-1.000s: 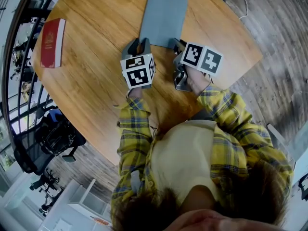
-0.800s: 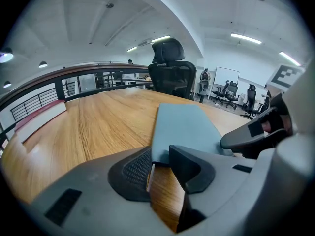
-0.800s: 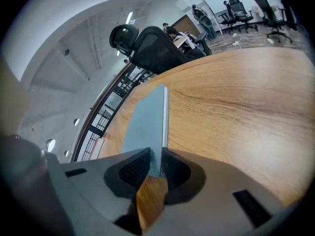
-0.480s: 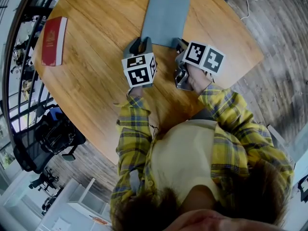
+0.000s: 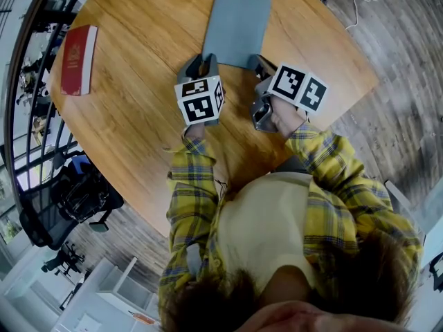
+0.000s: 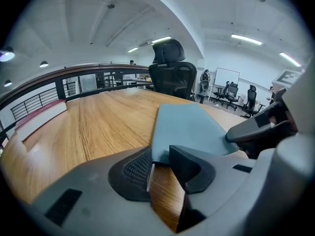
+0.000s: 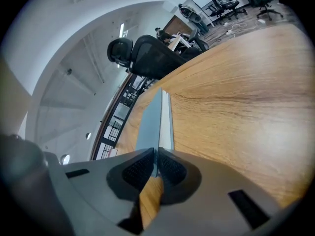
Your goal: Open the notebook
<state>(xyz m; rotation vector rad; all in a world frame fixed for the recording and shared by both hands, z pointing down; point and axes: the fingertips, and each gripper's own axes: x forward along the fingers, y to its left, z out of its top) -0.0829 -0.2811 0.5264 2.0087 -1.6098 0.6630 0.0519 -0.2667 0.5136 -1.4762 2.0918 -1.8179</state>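
Note:
A grey-blue notebook (image 5: 239, 26) lies shut on the round wooden table (image 5: 138, 137). My left gripper (image 5: 201, 64) sits at its near left corner. In the left gripper view the notebook (image 6: 189, 124) has that corner between the tips of the left gripper (image 6: 160, 154), whose jaws stand apart with bare wood showing in the gap. My right gripper (image 5: 261, 62) is at the near right corner. Its jaws are closing, and in the right gripper view the pads of the right gripper (image 7: 156, 154) pinch the thin cover edge of the notebook (image 7: 150, 127), with white pages showing beside it.
A red book (image 5: 76, 59) lies near the table's left edge, also seen as the red book (image 6: 39, 119) from the left gripper. A black office chair (image 6: 172, 73) stands beyond the far edge. The table drops off close behind both grippers.
The right gripper's marker cube has shifted a little to the right and rolled. The left gripper and the notebook have stayed where they were.

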